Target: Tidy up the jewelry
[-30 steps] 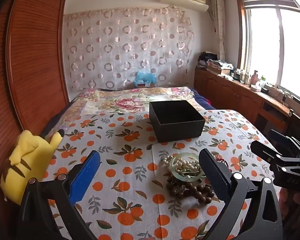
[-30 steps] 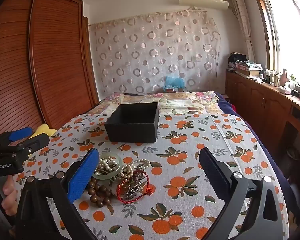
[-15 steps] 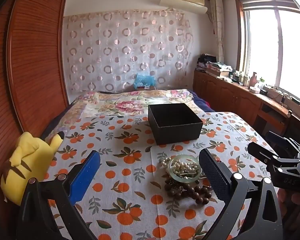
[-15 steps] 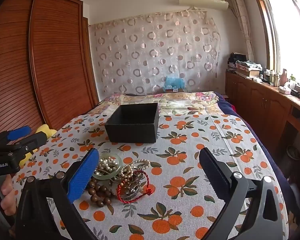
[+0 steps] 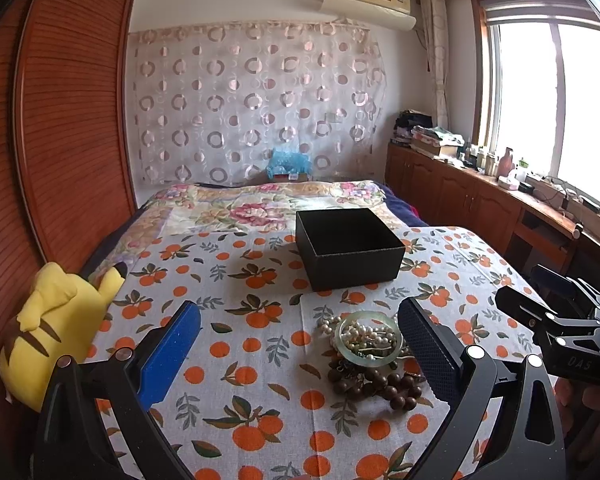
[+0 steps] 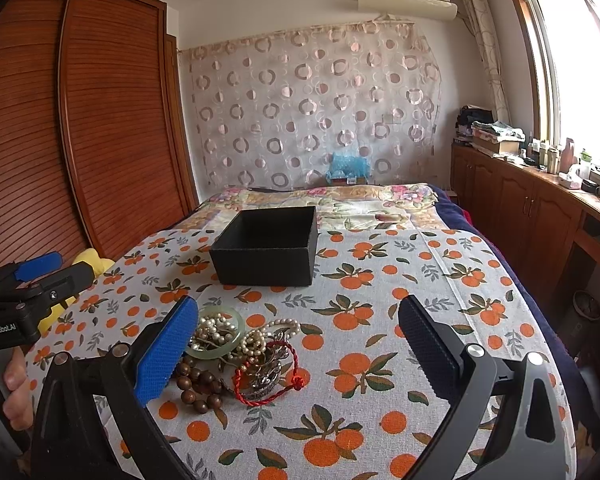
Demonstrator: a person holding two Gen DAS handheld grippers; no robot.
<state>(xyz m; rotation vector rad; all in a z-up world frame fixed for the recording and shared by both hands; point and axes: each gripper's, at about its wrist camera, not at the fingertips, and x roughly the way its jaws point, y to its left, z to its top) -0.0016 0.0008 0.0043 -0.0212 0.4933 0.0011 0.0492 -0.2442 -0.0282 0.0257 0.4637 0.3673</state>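
Observation:
A pile of jewelry lies on the orange-print cloth: a pale green bangle [image 5: 369, 339] [image 6: 216, 336] with pearl strands, dark wooden beads [image 5: 380, 384] [image 6: 198, 384] and a red cord bracelet [image 6: 268, 376]. An open black box [image 5: 350, 248] [image 6: 266, 246] stands behind the pile. My left gripper [image 5: 300, 354] is open and empty, above the cloth with the pile by its right finger. My right gripper [image 6: 300, 354] is open and empty, the pile by its left finger. Each gripper shows at the edge of the other's view.
The cloth [image 5: 260, 360] covers the near part of a bed. A yellow plush toy [image 5: 52, 328] sits at the left edge beside a wooden wardrobe [image 5: 60, 140]. Wooden cabinets [image 5: 480, 204] run along the right under the window.
The left gripper has drawn back and risen a little, so the jewelry and box sit slightly farther in its view. The right view is almost unchanged.

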